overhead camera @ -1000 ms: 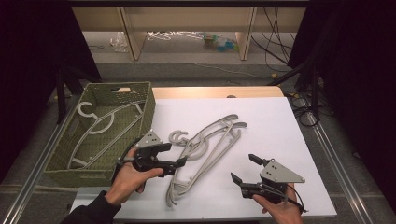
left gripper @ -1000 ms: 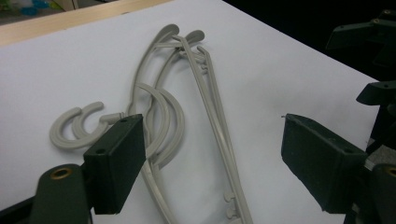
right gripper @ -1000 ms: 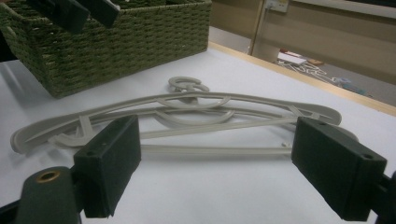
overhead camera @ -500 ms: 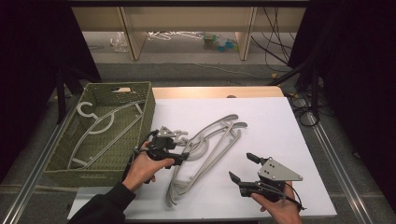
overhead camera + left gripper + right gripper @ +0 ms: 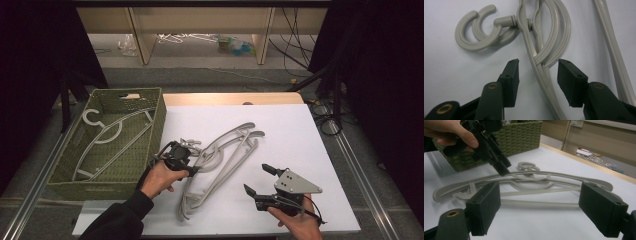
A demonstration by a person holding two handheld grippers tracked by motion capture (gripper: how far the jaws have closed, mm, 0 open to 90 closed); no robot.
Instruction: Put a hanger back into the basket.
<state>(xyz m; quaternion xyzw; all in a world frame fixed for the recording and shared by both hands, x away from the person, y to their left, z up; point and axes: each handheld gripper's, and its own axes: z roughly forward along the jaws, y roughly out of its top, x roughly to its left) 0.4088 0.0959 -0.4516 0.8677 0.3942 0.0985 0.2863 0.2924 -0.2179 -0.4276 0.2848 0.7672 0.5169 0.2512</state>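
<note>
Left tool (image 5: 537,67): jaws half spread and just now narrowing, straddling the shoulder bars of the grey hangers (image 5: 225,157) close under their hooks (image 5: 477,32); pads are not yet pressing, the bars are lying loose between them. Placement is suiting a pinch near the neck, where the stacked bars are running together and one lift is likely to carry a whole hanger.

Right tool (image 5: 260,182): jaws standing wide, gripping nothing, hovering off the desk (image 5: 300,130) near its front edge, pointing toward the pile; apparently waiting to steady or separate the tangle.

Hangers: several, interlocked, lying flat across the middle of the desk, hooks pointing toward the left edge.

Basket (image 5: 160,112): green woven, sitting just off the desk's left edge, holding one hanger (image 5: 107,135) already; probably the destination for the rest.
</note>
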